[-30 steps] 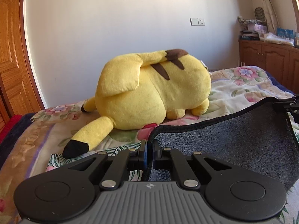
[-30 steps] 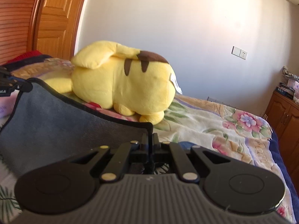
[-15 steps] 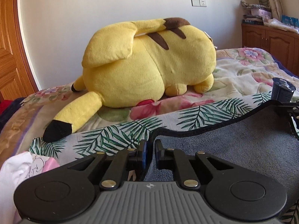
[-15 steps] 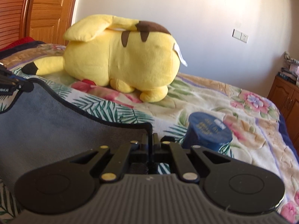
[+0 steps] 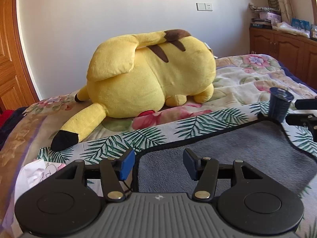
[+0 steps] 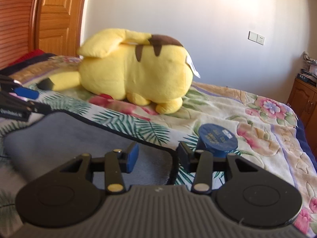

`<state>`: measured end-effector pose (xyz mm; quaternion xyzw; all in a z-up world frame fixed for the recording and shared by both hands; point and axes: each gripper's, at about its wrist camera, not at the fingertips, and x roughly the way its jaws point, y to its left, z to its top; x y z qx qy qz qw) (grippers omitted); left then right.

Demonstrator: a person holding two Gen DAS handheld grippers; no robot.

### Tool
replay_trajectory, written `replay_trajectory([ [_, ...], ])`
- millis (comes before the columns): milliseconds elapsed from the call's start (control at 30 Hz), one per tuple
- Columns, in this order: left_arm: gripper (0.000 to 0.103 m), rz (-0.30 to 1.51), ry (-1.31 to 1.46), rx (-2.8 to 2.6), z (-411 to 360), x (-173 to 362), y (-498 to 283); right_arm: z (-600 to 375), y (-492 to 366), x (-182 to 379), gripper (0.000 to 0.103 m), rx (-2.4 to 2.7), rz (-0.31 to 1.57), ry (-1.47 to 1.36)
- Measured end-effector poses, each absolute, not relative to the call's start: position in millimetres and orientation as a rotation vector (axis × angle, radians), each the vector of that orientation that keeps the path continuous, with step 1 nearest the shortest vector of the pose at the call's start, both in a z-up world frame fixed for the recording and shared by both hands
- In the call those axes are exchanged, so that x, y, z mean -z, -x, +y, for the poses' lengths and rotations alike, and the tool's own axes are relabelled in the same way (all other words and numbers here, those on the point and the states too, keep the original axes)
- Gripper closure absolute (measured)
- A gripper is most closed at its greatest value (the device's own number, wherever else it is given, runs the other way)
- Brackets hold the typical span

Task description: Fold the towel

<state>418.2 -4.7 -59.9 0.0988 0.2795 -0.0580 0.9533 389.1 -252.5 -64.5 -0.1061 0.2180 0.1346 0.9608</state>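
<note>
A grey towel (image 5: 227, 158) with a black hem lies flat on the bed, on a palm-leaf cloth. It also shows in the right wrist view (image 6: 75, 140). My left gripper (image 5: 159, 163) is open over the towel's near left corner, holding nothing. My right gripper (image 6: 157, 155) is open over the towel's near right corner, holding nothing. The right gripper shows at the right edge of the left wrist view (image 5: 303, 115), and the left gripper at the left edge of the right wrist view (image 6: 17, 101).
A big yellow plush toy (image 5: 150, 75) lies on the bed behind the towel. A dark blue cup (image 6: 217, 138) stands just right of the towel's right corner. White clothes (image 5: 37, 176) lie at the left. A wooden cabinet (image 5: 285, 51) stands at the right.
Both grippers lowered the towel's edge onto the bed, then opened and let go of its corners. The towel now lies flat.
</note>
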Motion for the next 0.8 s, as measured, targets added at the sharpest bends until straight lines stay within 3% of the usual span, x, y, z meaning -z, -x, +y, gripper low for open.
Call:
replay_trajectory([
  [633,0.062,0.547,-0.204,0.177,-23,-9,-322,-250,-294,-3,0.057,-0.311,0.435,0.177],
  [800,0.051,0.527,-0.194,0.176,-25,-21,-300,-252,-280,-15,0.057,-0.307,0.428,0.165],
])
